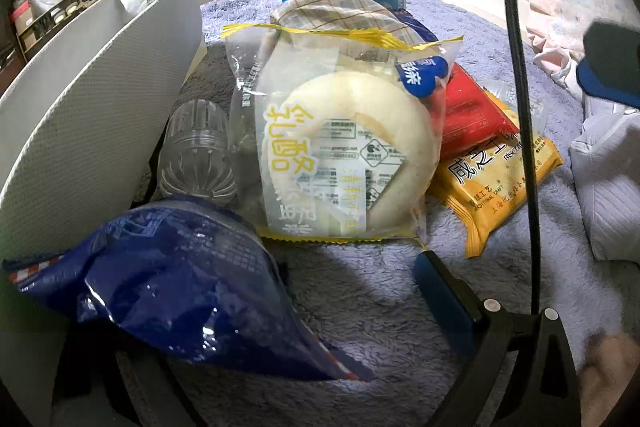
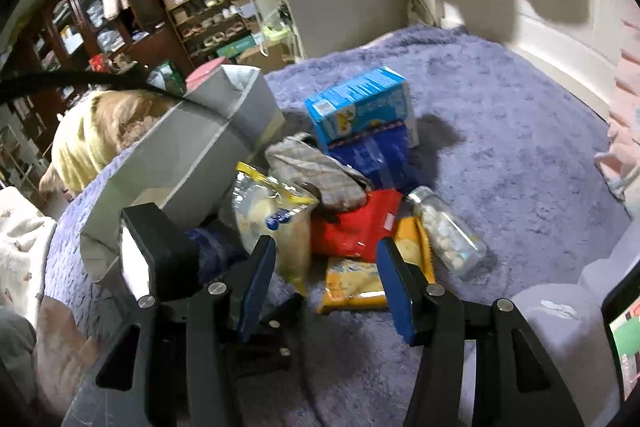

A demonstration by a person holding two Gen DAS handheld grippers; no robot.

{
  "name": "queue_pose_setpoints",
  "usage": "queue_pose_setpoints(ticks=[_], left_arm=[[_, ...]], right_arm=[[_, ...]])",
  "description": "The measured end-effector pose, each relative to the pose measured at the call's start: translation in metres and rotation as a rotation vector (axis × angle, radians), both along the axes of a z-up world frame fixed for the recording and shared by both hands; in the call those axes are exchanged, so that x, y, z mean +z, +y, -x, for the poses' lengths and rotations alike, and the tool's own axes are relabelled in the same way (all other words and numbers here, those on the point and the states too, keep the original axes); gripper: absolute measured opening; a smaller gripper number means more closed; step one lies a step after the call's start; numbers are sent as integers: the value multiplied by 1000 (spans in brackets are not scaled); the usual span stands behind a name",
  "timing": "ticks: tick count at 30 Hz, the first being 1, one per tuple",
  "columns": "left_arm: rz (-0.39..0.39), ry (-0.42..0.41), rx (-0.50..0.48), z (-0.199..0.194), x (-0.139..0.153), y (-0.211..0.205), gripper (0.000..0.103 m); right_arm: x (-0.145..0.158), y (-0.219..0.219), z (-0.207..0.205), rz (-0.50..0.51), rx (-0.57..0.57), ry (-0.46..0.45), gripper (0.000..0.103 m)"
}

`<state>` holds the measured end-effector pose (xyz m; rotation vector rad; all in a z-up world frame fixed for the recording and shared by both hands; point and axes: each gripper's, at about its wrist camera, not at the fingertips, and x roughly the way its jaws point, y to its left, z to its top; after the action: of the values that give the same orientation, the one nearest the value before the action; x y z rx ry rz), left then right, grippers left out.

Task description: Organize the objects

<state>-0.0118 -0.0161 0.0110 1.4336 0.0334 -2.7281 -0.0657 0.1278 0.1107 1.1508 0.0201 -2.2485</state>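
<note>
We see one heap of snacks on a purple fluffy blanket [image 2: 500,131]: one clear bread packet [image 1: 340,147], one red packet [image 2: 356,223], one yellow biscuit packet [image 1: 496,183], one blue box [image 2: 360,107], one clear bottle [image 2: 448,231] and one dark blue bag [image 1: 180,291]. One grey bin [image 2: 208,147] stands just beside the heap. Our left tongs [image 1: 256,331] gape wide with the dark blue bag lying loose between them, and our right tongs [image 2: 324,279] hang half open over the heap, gripping nothing.

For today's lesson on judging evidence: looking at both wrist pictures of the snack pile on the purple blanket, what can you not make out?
- Left wrist view: the left gripper shows one blue finger only; the dark blue bag covers the other.
- Left wrist view: the clear bottle is part hidden behind that bag and the bread packet.
- Right wrist view: the grey storage box interior is mostly hidden by its wall.
- Right wrist view: the yellow packet print is blurred.
</note>
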Motion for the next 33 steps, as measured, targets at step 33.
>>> queue_pose_setpoints(ticks=[33], left_arm=[[-5,-2,-6,2,-4,4,103]], right_arm=[[-44,5,15,-233,-5,-93,38]])
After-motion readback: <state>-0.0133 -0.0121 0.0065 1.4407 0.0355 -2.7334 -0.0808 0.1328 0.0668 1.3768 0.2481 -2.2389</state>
